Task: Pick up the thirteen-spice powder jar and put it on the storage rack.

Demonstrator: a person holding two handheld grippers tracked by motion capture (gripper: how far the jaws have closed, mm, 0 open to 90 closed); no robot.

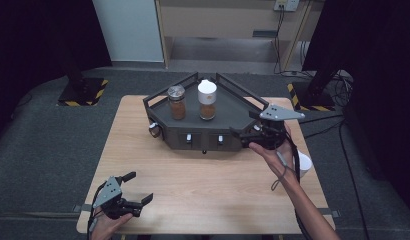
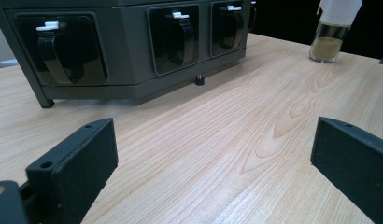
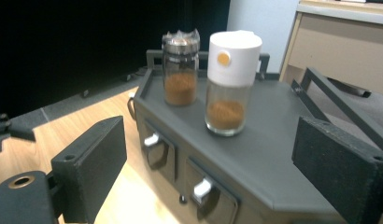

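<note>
The right tool is hovering with its jaws standing wide and nothing between them, at the right front corner of the dark rack and aiming across its top. In the right gripper view the white-capped jar is standing nearest on that top, upright, with the metal-lidded jar just beside it and farther along. Both are holding brown powder. The white-capped jar is looking like glass below the cap: stiff, smooth, probably slippery and breakable, and fairly light. The safest hold is likely across the clear body under the cap, squarely, since the jar is tall and could tip. The left tool is resting at the near left of the surface, jaws also wide and empty. A third jar is standing on the surface, off to the rack's right.
</note>
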